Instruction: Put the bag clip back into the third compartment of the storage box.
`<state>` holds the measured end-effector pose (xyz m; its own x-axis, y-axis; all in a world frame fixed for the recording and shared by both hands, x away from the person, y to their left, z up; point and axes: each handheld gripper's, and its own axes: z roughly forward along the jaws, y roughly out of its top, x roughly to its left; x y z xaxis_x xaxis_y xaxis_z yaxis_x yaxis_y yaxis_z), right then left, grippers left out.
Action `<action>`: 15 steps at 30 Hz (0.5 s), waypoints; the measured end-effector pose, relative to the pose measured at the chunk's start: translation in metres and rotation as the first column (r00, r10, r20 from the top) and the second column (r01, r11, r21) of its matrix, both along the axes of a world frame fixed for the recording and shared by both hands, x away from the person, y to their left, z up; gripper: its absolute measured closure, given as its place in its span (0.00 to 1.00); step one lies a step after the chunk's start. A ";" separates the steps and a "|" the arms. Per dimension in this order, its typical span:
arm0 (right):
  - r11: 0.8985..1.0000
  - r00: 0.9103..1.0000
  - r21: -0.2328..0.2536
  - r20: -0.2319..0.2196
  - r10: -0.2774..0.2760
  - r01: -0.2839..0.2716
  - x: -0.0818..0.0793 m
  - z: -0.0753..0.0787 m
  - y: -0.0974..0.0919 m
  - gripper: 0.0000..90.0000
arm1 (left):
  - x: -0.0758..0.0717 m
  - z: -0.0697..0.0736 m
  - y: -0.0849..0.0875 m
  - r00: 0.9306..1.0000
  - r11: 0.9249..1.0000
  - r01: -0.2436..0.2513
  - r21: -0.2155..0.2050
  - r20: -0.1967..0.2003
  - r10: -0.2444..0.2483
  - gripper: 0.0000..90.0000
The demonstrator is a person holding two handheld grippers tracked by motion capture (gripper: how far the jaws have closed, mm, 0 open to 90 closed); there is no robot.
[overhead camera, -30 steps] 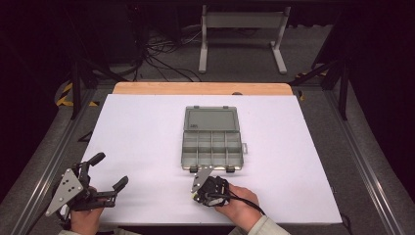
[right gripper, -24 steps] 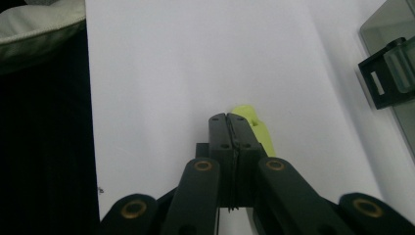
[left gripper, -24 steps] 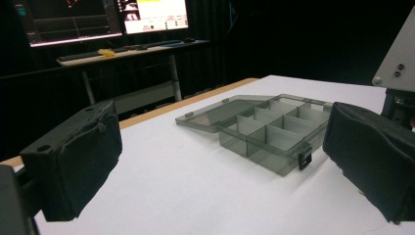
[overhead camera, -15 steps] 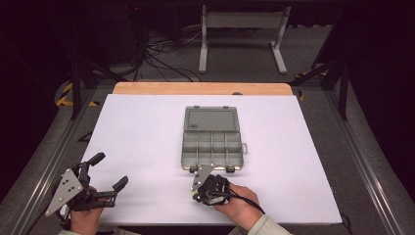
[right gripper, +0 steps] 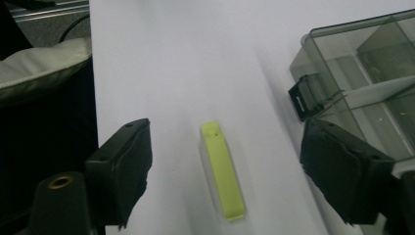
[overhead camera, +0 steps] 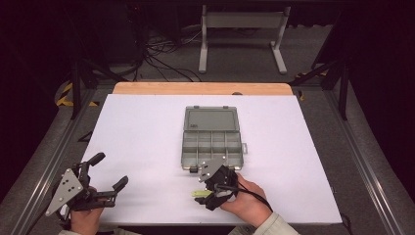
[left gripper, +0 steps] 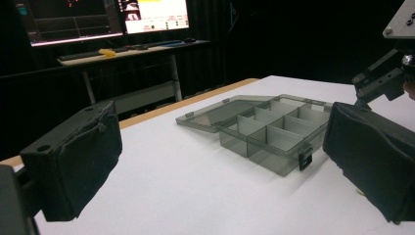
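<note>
A clear grey compartment box [overhead camera: 212,138] lies open at the middle of the white table, its lid folded back; it also shows as the box [left gripper: 266,128] and the box [right gripper: 362,73]. A small lime-green bar [right gripper: 223,169] lies flat on the table just in front of the box, seen too as the bar [overhead camera: 201,194]. My right gripper [right gripper: 222,174] is open, jaws on either side of the bar without touching it; from above the right gripper [overhead camera: 208,192] points left over it. My left gripper [overhead camera: 108,171] stands open at the near left corner, holding nothing.
The white table [overhead camera: 147,132] ends in a wooden strip [overhead camera: 200,88] at the far edge. A metal stand [overhead camera: 242,34] and cables lie on the floor beyond. Monitors [left gripper: 103,17] glow on a desk in the left gripper view.
The right gripper has shifted slightly toward the near edge and left, settling over the green bar. The left gripper has stayed put.
</note>
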<state>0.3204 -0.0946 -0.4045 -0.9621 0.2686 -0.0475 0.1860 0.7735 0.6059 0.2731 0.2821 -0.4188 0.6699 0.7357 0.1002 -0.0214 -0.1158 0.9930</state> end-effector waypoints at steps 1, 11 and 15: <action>1.000 1.000 0.002 0.003 -0.005 0.005 0.001 0.000 -0.001 0.20 | 0.000 0.000 0.000 1.000 1.000 0.000 -0.001 0.000 0.000 0.02; 0.999 0.999 -0.031 0.003 -0.041 0.041 0.007 -0.003 -0.013 0.18 | 0.000 0.000 0.000 1.000 1.000 0.002 -0.006 0.000 -0.002 0.02; 0.998 0.999 -0.044 0.003 -0.044 0.044 0.009 -0.006 -0.014 0.18 | 0.000 0.000 0.000 1.000 1.000 0.000 -0.005 0.004 0.000 0.02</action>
<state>0.3290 -0.1081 -0.4110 -0.9494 0.3080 -0.0621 0.2191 0.7904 0.5720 0.2730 0.2825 -0.4185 0.6697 0.7360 0.0994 -0.0252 -0.1113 0.9935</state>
